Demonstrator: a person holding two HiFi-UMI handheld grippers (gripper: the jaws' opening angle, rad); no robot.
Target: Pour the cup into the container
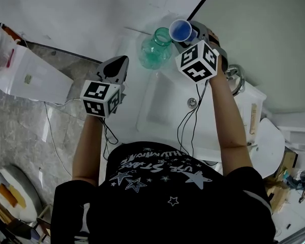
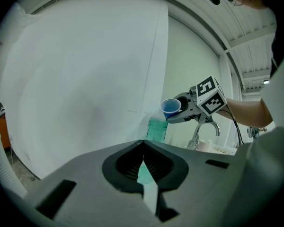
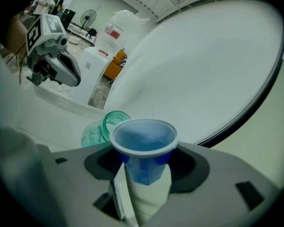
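Observation:
My right gripper [image 1: 189,33] is shut on a small blue plastic cup [image 1: 181,30], held tilted toward the mouth of a green glass jar [image 1: 155,49] that stands on the white sink counter [image 1: 127,118]. In the right gripper view the blue cup [image 3: 143,148] sits between the jaws, with the green jar [image 3: 103,126] just beyond and to the left. My left gripper [image 1: 117,65] hovers left of the jar, shut and empty. From the left gripper view, the jar [image 2: 156,129] and the cup [image 2: 170,109] lie ahead on the right.
A white sink basin [image 1: 165,108] with a chrome tap [image 1: 236,78] lies to the right of the jar. Black cables [image 1: 185,123] trail over the basin. A white wall rises behind the counter. A white box [image 1: 25,75] stands on the floor at left.

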